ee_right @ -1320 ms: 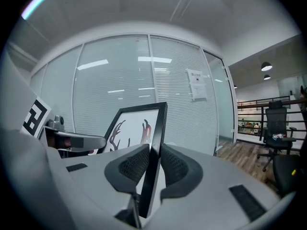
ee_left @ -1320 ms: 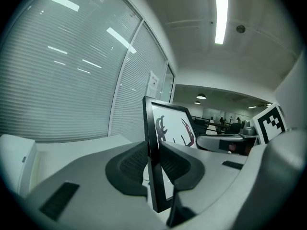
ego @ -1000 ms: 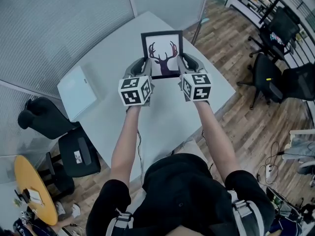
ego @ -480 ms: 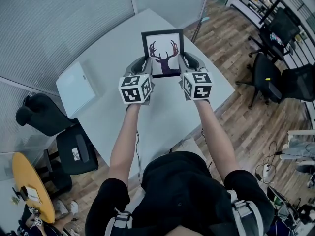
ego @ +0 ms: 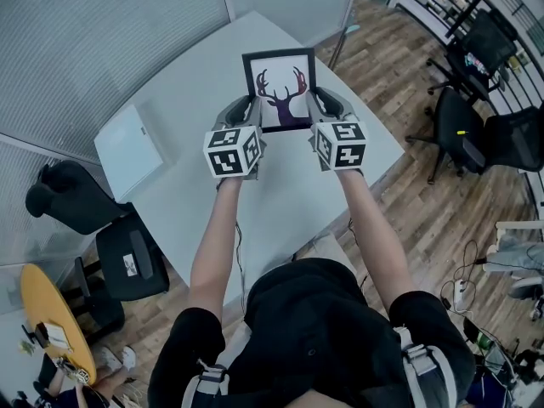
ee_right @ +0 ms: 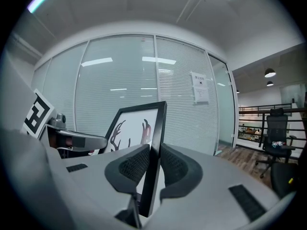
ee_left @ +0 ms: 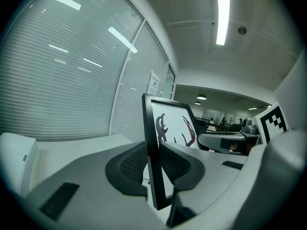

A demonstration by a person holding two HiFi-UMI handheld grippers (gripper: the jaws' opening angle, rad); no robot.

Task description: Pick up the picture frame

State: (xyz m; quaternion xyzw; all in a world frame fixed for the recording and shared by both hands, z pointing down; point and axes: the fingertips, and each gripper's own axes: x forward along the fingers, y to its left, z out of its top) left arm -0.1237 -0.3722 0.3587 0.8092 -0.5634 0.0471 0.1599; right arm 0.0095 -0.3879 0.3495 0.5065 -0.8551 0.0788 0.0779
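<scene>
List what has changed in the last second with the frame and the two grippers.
Nothing visibly changed. The left gripper and the right gripper are still clamped on the left and right edges of the picture frame, holding it over the table in the same spot as before.

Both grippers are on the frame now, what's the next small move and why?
Probably raise both hands together, slowly and level. The left gripper is clamped on the left edge of the frame and the right gripper on its right edge, so the hold looks even and firm. The frame is over the table, and lifting one side faster could twist it between the pads.
</scene>
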